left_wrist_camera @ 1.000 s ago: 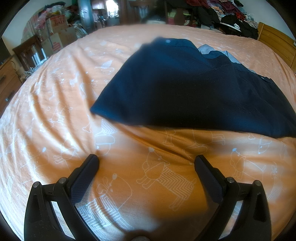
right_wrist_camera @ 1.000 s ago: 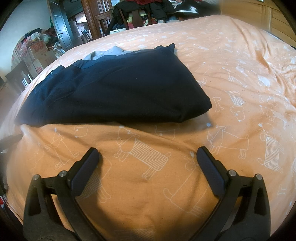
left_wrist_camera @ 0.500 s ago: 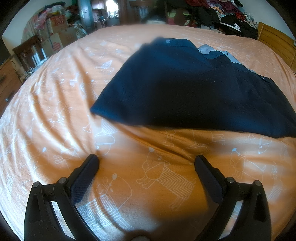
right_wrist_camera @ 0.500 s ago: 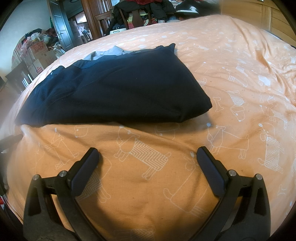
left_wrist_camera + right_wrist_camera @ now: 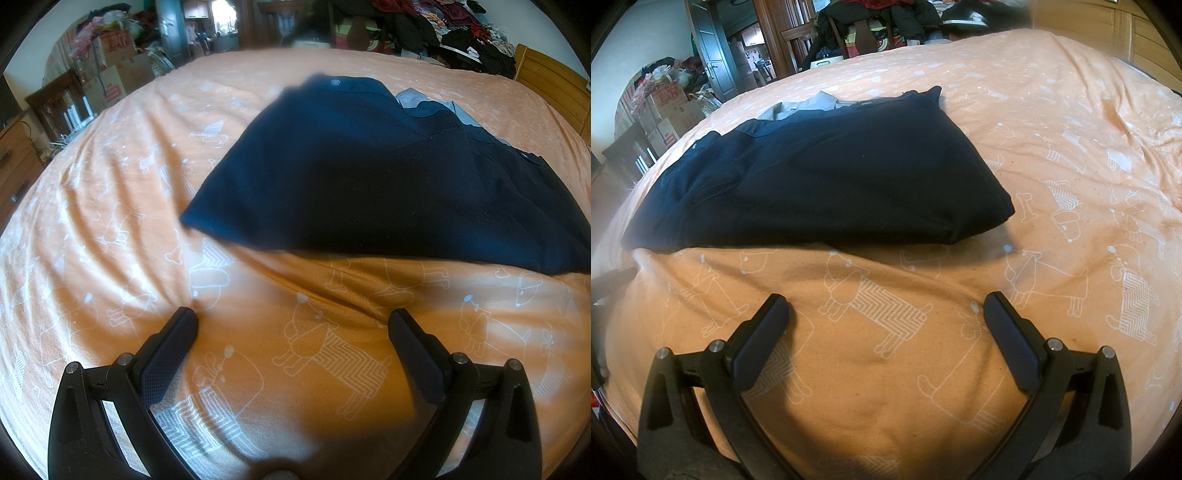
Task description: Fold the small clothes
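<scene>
Plainly, I had both tools parked short of the work. The bed (image 5: 110,206), under its orange sheet printed with white dogs, filled nearly all of both views, and I place everything else from it. The garment (image 5: 369,177), a navy piece with a grey collar (image 5: 413,99) showing at its far edge, lay flat near the middle of the bed, already doubled into a thick rectangular bundle with one rounded, closed edge along its near side (image 5: 820,236).

I judged the fold to be at or near its last stage: the bundle looked compact, with no sleeve or hem trailing onto the sheet that I could see. If another fold was wanted, the next move would call for sliding a finger under a near corner (image 5: 997,218) of the bundle, pinching all the layers together, and carrying that edge over without letting the stack slip apart. The cloth looked soft and heavy enough to sag.

My left gripper (image 5: 291,321) hovered low over bare sheet at the near side of the bed, fingers spread wide, gripping nothing, pointed at the garment's left corner (image 5: 192,221). My right gripper (image 5: 886,306) sat likewise just above the sheet, spread as wide and empty, aimed at the near edge, clear of the cloth.
</scene>
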### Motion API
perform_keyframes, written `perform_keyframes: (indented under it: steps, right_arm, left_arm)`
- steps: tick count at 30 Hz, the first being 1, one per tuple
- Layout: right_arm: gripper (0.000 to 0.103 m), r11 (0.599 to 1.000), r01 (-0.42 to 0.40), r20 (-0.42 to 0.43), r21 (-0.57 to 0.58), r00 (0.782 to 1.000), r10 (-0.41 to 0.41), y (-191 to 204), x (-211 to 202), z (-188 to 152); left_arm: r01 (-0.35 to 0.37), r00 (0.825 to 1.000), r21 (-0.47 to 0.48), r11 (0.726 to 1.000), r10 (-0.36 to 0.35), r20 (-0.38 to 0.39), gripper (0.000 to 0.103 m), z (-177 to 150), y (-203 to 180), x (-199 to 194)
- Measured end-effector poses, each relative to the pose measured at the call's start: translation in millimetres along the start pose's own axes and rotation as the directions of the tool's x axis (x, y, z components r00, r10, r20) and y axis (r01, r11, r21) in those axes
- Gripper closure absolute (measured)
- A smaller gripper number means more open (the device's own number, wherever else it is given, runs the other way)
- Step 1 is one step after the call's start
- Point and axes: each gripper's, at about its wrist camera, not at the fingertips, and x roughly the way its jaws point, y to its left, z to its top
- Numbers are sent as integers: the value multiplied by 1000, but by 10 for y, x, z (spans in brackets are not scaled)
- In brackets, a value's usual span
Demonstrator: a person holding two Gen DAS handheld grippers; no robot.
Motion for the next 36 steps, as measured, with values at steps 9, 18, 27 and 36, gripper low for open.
perform_keyframes:
  steps: [9, 18, 27, 36]
  right_arm:
    - [0, 1000, 1, 1, 2, 1000, -1, 13, 3, -3]
    - [0, 1000, 1, 2, 2, 1000, -1, 19, 10, 0]
    - [0, 1000, 2, 3, 4, 1000, -2, 26, 15, 0]
    - [0, 1000, 2, 4, 5, 1000, -2, 36, 20, -1]
  left_arm:
    - [0, 1000, 0, 1000, 0, 1, 0, -2, 0, 0]
    - [0, 1000, 0, 1000, 0, 1, 0, -3, 1, 0]
    - [0, 1000, 0, 1000, 0, 1, 0, -6, 1, -1]
    - [0, 1000, 0, 1000, 0, 2, 0, -10, 1, -2]
